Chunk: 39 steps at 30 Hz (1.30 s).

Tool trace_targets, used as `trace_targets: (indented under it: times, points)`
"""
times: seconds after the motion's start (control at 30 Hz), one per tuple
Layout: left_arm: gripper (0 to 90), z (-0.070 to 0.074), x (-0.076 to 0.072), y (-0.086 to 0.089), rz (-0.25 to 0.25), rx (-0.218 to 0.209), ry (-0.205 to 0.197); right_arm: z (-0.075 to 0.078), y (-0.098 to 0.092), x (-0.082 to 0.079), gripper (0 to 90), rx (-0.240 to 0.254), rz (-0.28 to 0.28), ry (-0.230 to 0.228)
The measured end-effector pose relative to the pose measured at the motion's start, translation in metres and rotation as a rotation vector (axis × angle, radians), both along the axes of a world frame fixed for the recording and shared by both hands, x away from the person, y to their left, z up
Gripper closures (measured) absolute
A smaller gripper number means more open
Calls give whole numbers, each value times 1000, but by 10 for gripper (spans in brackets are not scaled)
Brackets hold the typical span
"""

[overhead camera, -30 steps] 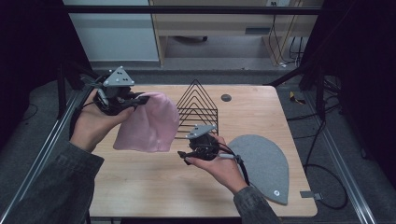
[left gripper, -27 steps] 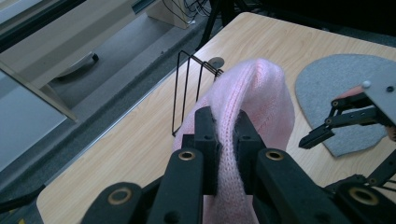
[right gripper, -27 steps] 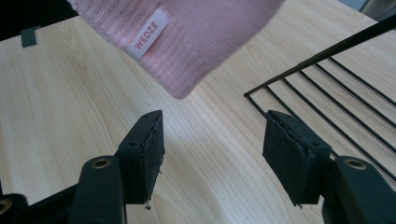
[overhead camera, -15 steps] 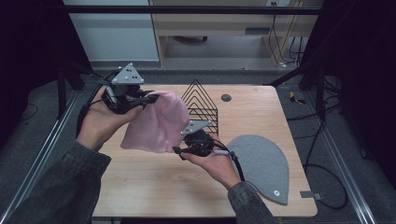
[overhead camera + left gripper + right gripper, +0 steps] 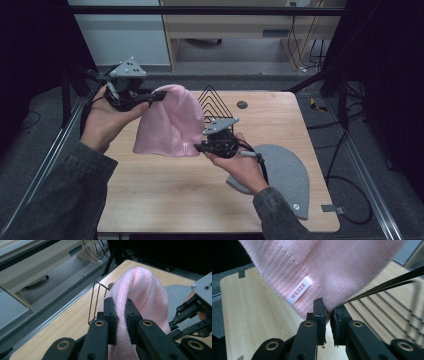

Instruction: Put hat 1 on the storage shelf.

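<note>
Hanging above the bench [image 5: 165,200], the pink hat [image 5: 170,125] is pinched at its crown by the left gripper [image 5: 150,97]. The right gripper [image 5: 200,147] has just been closing its fingers [image 5: 320,315] onto the hat's lower edge. Fabric hides part of the wire rack [image 5: 215,102].

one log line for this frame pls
left gripper: shut on pink beanie | right gripper: just closed on its hem | beanie: lifted off table
</note>
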<state>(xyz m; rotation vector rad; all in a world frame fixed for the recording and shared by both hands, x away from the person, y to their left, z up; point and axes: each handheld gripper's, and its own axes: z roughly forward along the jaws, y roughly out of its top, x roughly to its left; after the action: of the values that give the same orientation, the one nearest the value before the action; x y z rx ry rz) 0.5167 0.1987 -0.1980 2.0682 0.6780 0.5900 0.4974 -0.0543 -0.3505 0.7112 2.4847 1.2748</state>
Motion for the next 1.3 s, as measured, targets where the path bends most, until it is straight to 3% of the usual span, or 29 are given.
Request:
trace_targets:
  times: [0.2,0.37,0.7,0.93,1.3]
  points:
    - [824,13,19,-2,13,-18,-2,34,-18,15,838,-1,-3,-18]
    - [821,21,39,-7,23,-31,6,57,-30,32,842,30,-25,-12]
    - [818,29,82,-17,45,-85,14,78,-41,74,843,50,-84,-17]
    - [815,16,116,-29,57,-106,40,75,-53,102,842,35,-136,-7]
    - [813,-6,142,-47,49,-128,45,59,-68,120,841,2,-199,-9]
